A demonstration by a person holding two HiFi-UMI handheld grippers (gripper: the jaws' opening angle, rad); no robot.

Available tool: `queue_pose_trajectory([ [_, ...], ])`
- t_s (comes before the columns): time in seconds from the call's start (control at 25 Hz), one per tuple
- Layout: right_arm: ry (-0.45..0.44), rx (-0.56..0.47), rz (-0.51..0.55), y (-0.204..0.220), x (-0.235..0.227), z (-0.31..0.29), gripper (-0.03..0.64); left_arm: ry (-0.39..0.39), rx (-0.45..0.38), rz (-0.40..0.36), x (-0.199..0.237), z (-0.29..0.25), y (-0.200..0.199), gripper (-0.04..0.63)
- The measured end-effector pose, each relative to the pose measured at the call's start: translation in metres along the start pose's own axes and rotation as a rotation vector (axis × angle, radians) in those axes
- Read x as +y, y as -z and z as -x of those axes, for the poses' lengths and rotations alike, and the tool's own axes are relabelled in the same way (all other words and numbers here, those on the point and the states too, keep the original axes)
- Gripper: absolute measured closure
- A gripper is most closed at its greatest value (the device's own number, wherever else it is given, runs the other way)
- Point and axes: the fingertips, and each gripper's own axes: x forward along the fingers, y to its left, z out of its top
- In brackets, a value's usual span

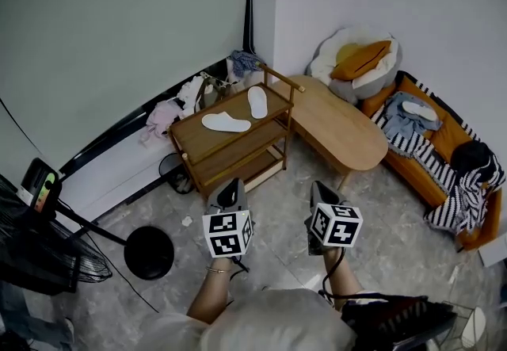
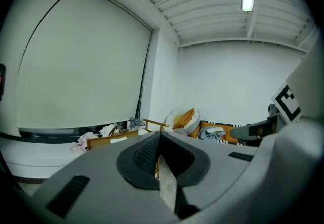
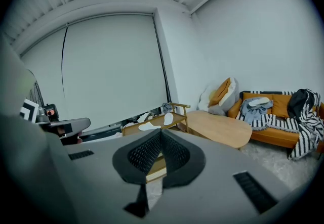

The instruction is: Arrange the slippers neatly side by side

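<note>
The left hand-held gripper (image 1: 232, 183) is held above the floor, its jaws closed together with nothing between them. Beyond it, two white slippers are seen on the top shelf of a wooden cart (image 1: 194, 135): the left slipper (image 1: 225, 123) lies crosswise and the right slipper (image 1: 258, 101) lengthwise (apart, not parallel). The right hand-held gripper (image 1: 319, 187) is likewise closed and empty. An orange sofa (image 1: 447, 135) is seen far right.

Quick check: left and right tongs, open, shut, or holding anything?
Left tongs: closed, holding nothing.
Right tongs: closed, holding nothing.
</note>
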Motion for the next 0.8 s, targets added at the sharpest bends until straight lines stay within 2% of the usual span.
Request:
queue_pose_trajectory([
  [0.56,-0.021,0.036,-0.049,-0.002,-0.041,-0.044,0.583,-0.017,0.037,-0.029,-0.013,-0.055,0.003,0.580],
  [0.8,-0.013,0.067,-0.068,0.009,-0.052,-0.064,0.583,-0.029,0.063,-0.013,0.001,-0.076,0.014,0.580],
])
